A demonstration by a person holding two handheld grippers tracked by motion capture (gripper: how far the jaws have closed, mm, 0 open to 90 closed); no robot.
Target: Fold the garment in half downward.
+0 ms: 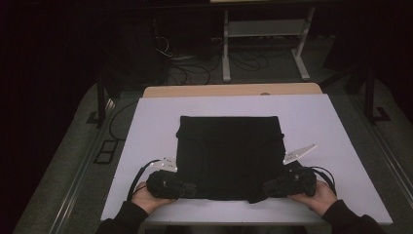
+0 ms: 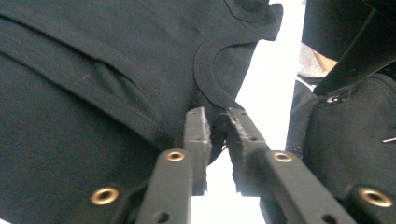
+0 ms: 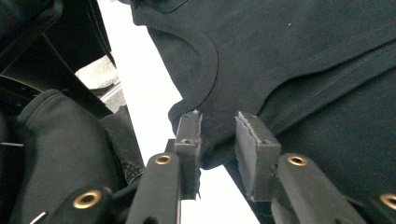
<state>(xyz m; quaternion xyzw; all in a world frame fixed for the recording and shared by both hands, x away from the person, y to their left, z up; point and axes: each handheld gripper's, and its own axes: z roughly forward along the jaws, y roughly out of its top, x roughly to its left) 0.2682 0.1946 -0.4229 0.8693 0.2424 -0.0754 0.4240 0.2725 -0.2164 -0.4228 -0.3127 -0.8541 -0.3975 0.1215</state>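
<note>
The black garment lies folded into a rough square in the middle of the white board, and its near hem reaches almost to the near edge of the board. The cloth is a soft, matte knit. It has flat stitched seams and a rounded band, like an armhole or a neck opening, which curves close to my jaws in both gripper views. The folded layers make low ridges across the surface.

My left gripper is at the near left corner of the garment. Its two black jaws stand a little apart, with a narrow gap between the rough grey pads, and the edge of the cloth sits in this gap. The pads do not press on it.

My right gripper is at the near right corner. Its jaws stand wider apart, and a fold of the cloth lies loose between them.

The board is smooth and pale, and a wooden tabletop shows behind its far edge.
</note>
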